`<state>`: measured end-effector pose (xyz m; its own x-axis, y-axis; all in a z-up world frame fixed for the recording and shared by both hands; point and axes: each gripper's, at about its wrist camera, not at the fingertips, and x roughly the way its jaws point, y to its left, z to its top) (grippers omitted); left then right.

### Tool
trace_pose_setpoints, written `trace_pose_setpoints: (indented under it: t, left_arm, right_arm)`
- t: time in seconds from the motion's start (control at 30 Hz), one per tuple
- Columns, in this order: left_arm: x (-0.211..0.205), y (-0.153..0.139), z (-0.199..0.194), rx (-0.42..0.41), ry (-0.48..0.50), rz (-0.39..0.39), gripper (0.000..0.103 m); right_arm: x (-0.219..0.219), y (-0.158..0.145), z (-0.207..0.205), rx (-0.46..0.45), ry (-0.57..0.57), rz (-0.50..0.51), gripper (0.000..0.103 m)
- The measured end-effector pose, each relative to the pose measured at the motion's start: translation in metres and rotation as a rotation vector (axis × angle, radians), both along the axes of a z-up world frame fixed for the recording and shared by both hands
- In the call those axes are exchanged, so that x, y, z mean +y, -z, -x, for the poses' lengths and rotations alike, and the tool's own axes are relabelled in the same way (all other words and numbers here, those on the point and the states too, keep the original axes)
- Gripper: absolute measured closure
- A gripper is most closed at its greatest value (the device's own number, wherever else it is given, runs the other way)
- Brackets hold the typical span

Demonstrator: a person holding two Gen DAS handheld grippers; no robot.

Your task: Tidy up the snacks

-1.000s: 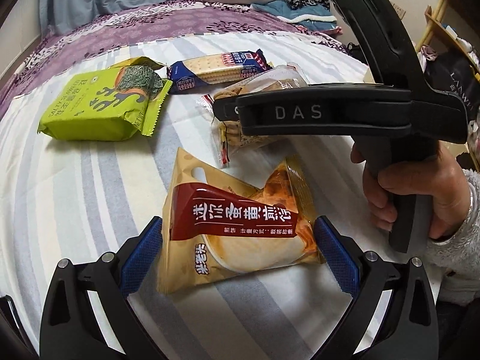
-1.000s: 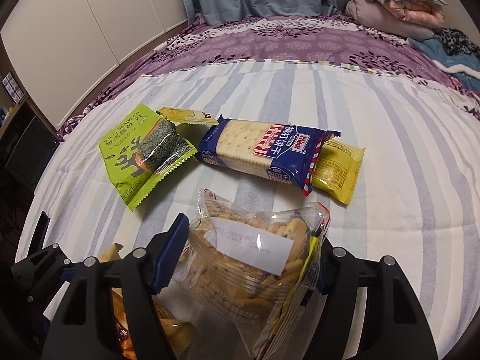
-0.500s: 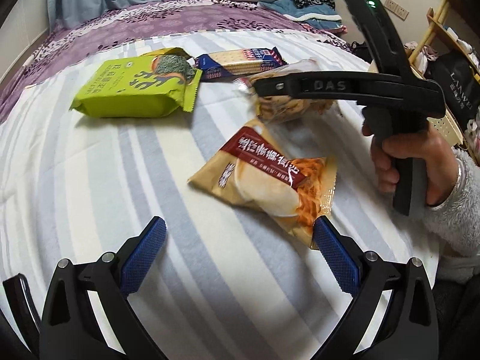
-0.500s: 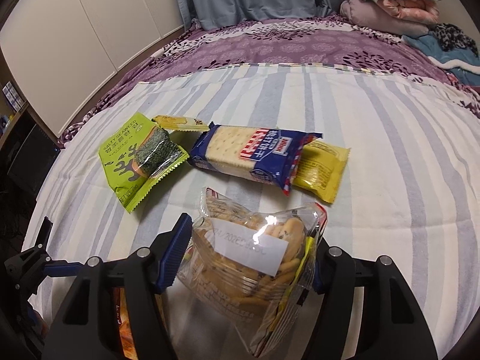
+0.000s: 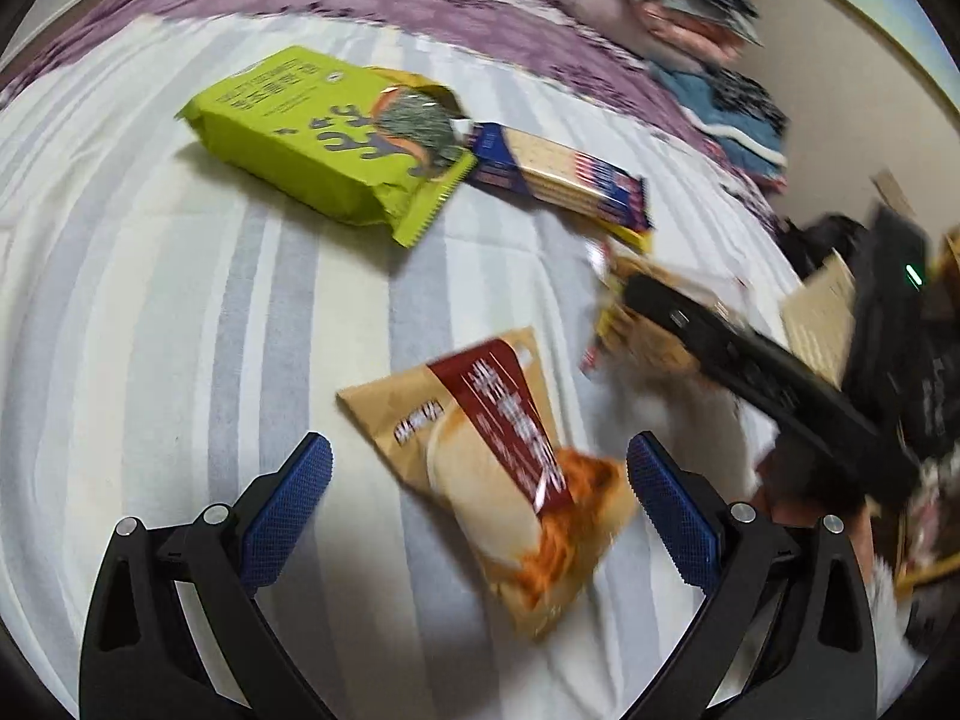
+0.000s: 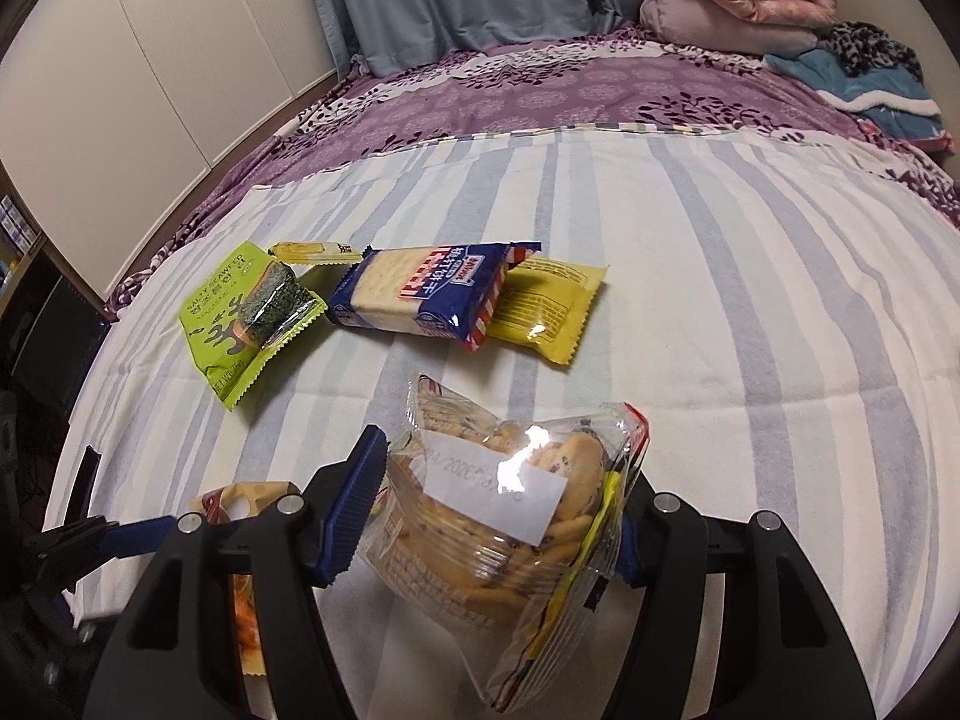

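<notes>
My right gripper [image 6: 498,516] is shut on a clear bag of biscuits [image 6: 504,516] and holds it above the striped sheet; it shows blurred in the left wrist view [image 5: 648,324]. My left gripper [image 5: 480,510] is open and empty, with a tan and red snack bag [image 5: 504,468] lying on the sheet between its fingers. A green seaweed pack [image 5: 336,138] [image 6: 252,312], a blue cracker pack [image 5: 564,174] [image 6: 432,294] and a yellow packet [image 6: 540,312] lie farther off.
The snacks lie on a striped sheet [image 6: 750,312] over a purple bedspread [image 6: 540,90]. Folded clothes [image 6: 744,0] are piled at the bed's far end. White cupboards [image 6: 150,78] stand to the left. A cardboard box [image 5: 822,312] is at the right.
The left gripper has let go of the tan snack bag, pulled back and swung left, staying open. The right gripper has lifted the biscuit bag slightly and stays shut on it.
</notes>
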<state>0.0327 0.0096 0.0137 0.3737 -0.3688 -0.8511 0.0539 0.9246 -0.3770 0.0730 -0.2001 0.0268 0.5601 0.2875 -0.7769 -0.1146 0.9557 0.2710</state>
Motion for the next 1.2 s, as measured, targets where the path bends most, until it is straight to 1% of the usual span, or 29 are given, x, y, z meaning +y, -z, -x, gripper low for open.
trace_pose_setpoints:
  t: [0.03,0.07,0.17,0.3,0.4,0.5,0.57,0.63,0.7,0.73,0.8,0.9,1.0,1.1,1.13,1.17,1.2]
  left_arm:
    - [-0.002,0.001,-0.003,0.005,-0.023,-0.013,0.003]
    - [-0.008,0.002,-0.006,-0.003,-0.039,-0.044,0.003]
    - [-0.023,0.003,-0.009,-0.029,-0.037,-0.140,0.003]
    - [-0.037,0.006,-0.008,-0.083,0.010,-0.260,0.003]
    - [-0.041,0.008,-0.005,-0.120,0.051,-0.332,0.003]
    - [-0.036,0.009,-0.004,-0.130,0.060,-0.367,0.003]
    - [-0.027,0.008,-0.003,-0.131,0.041,-0.348,0.003]
    - [-0.023,0.006,-0.001,-0.133,0.029,-0.343,0.011]
    - [-0.020,0.003,0.001,-0.138,0.020,-0.339,0.030]
    - [-0.018,0.001,0.001,-0.139,0.018,-0.328,0.032]
    - [-0.015,-0.002,0.003,-0.139,0.018,-0.285,0.035]
    - [-0.016,-0.006,0.008,-0.153,0.028,-0.261,0.038]
    - [-0.020,-0.013,0.011,-0.175,0.049,-0.234,0.043]
    - [-0.024,-0.024,0.014,-0.199,0.064,-0.215,0.043]
    - [-0.025,-0.028,0.015,-0.209,0.070,-0.207,0.046]
    - [-0.027,-0.031,0.016,-0.212,0.076,-0.199,0.053]
    - [-0.027,-0.034,0.017,-0.216,0.079,-0.195,0.053]
  right_arm:
    - [-0.002,0.000,0.001,-0.001,0.003,-0.002,0.039]
    - [-0.004,0.001,0.003,-0.002,0.005,-0.003,0.039]
    - [-0.011,0.002,0.008,-0.003,0.015,-0.016,0.039]
    - [-0.019,0.004,0.012,-0.003,0.023,-0.032,0.039]
    - [-0.021,0.005,0.015,-0.009,0.026,-0.036,0.039]
    - [-0.021,0.005,0.018,-0.017,0.029,-0.033,0.039]
    - [-0.022,0.005,0.020,-0.023,0.032,-0.031,0.039]
    - [-0.023,0.004,0.021,-0.027,0.035,-0.033,0.039]
    - [-0.024,0.003,0.022,-0.030,0.036,-0.038,0.042]
    - [-0.025,0.002,0.022,-0.033,0.037,-0.042,0.043]
    - [-0.025,-0.003,0.023,-0.042,0.036,-0.052,0.049]
    - [-0.028,-0.011,0.026,-0.063,0.036,-0.063,0.054]
    - [-0.032,-0.017,0.029,-0.077,0.043,-0.073,0.056]
    - [-0.036,-0.020,0.031,-0.084,0.051,-0.080,0.057]
    - [-0.038,-0.021,0.032,-0.085,0.053,-0.082,0.057]
    - [-0.039,-0.022,0.033,-0.085,0.055,-0.083,0.057]
    - [-0.041,-0.022,0.035,-0.084,0.056,-0.085,0.057]
